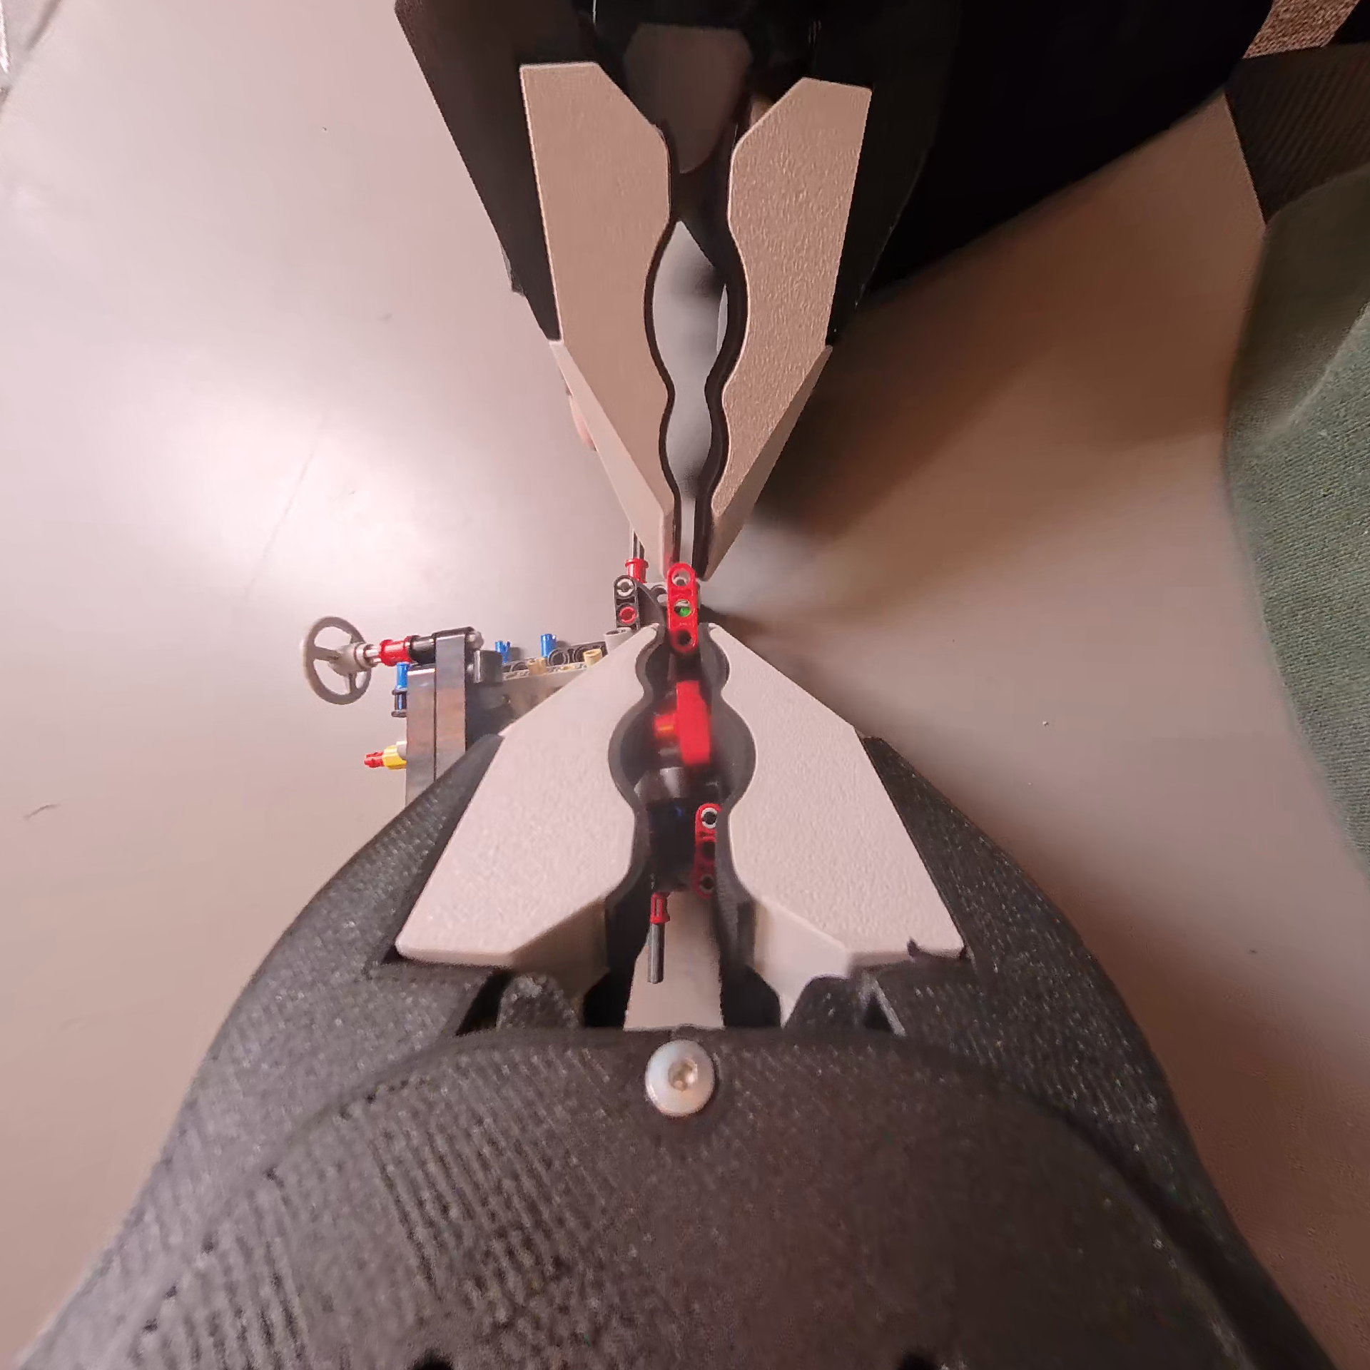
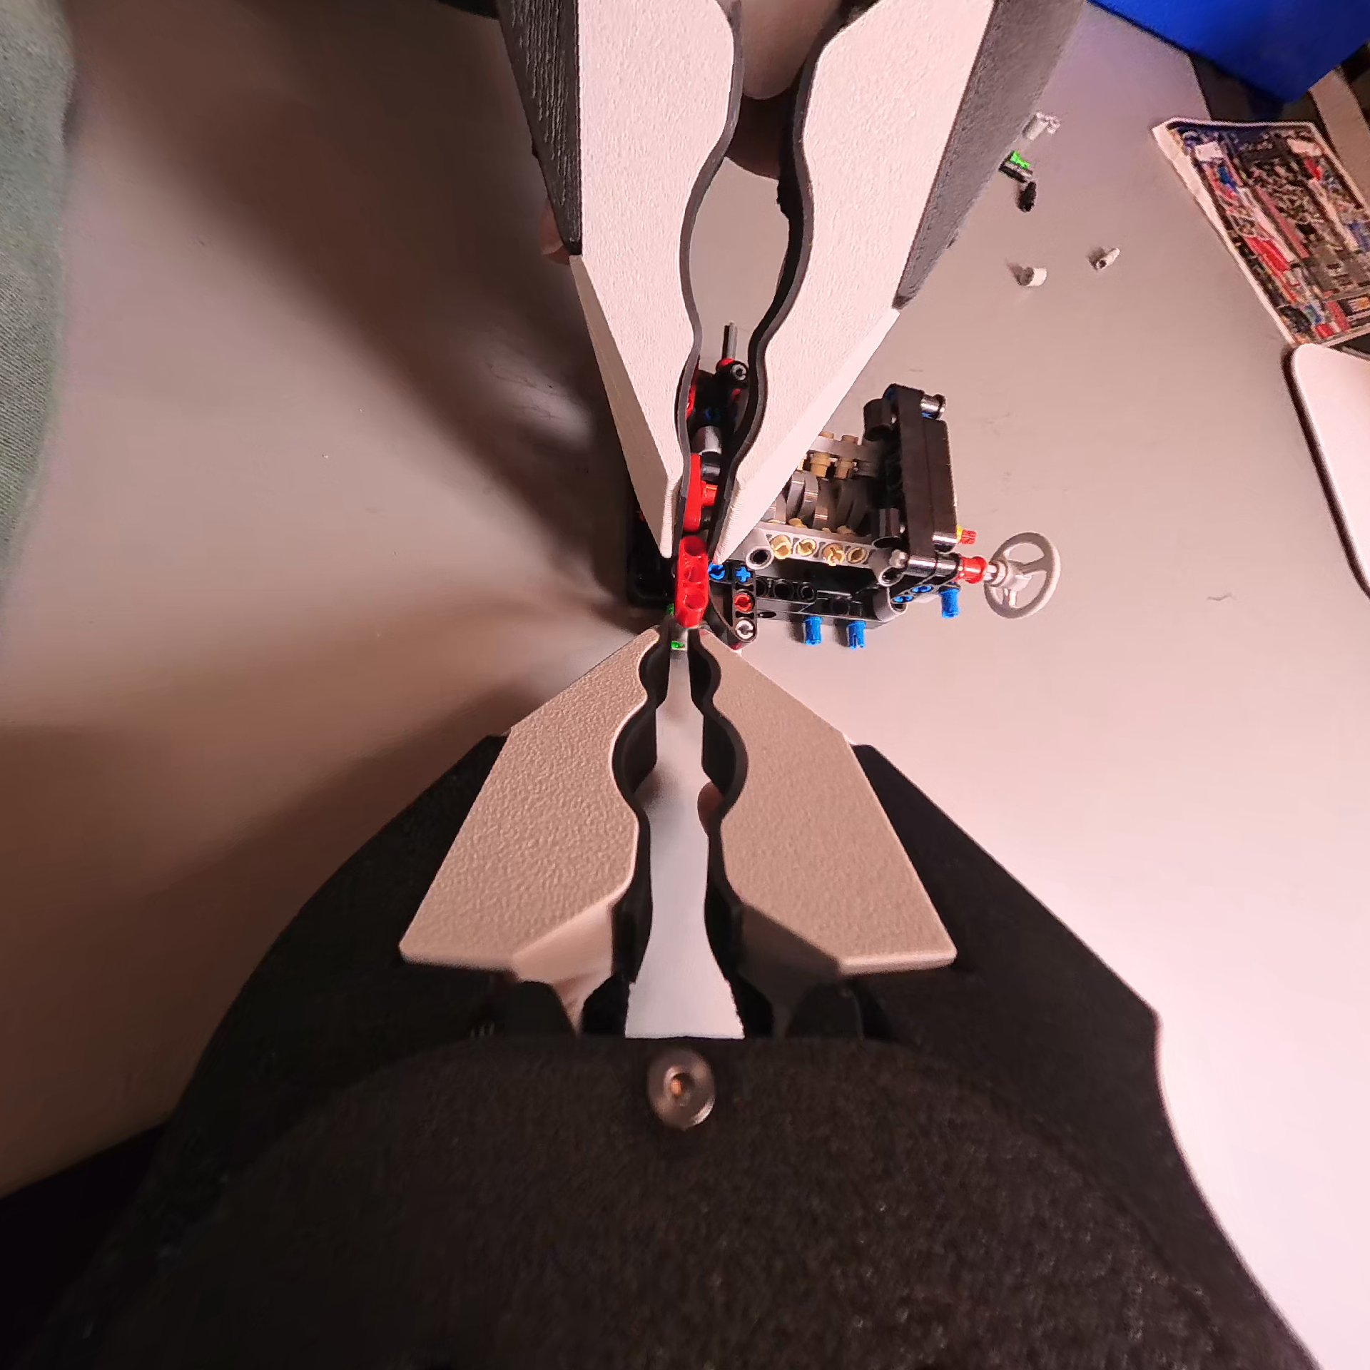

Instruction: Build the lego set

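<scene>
A grey and black Lego model with blue pins and a grey steering wheel is held just above the table. My left gripper is shut on its red and black end section. That gripper comes in from the top of the right wrist view. My right gripper faces it tip to tip and is shut on the end of a short red three-hole beam at the model's end. In the left wrist view the right gripper pinches that beam, which carries a green pin. The steering wheel points left.
An instruction booklet lies at the far right of the pale table. Small loose grey parts and a green and black part lie near it. A white object sits at the right edge. Green cloth borders the table.
</scene>
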### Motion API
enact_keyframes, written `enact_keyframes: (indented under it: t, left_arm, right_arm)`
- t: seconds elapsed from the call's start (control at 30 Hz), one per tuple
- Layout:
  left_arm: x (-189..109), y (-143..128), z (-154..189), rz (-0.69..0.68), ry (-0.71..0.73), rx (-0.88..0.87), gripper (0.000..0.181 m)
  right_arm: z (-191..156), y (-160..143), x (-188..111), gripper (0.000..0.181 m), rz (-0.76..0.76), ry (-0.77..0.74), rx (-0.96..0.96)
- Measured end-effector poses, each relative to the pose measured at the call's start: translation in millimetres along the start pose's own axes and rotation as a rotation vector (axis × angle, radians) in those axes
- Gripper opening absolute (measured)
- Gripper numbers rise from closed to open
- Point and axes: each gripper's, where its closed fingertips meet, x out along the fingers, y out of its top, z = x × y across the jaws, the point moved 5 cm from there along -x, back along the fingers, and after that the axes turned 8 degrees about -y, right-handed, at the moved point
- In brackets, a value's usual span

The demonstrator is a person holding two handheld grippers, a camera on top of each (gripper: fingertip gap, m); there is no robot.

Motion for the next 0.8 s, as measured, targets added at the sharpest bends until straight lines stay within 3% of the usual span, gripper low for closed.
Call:
enact_keyframes:
  t: [0.27, 0.8]
  left_arm:
    - [-0.4, 0.4, -0.2, -0.014, -0.004, -0.002, 0.006]
    - [0.8, 1.6, -0.9, -0.021, -0.012, -0.007, 0.006]
  right_arm:
    - [4.0, 10.8, -7.0, 0.013, 0.065, -0.013, 0.028]
    - [3.4, 4.9, 4.4, 0.006, 0.022, 0.01, 0.067]
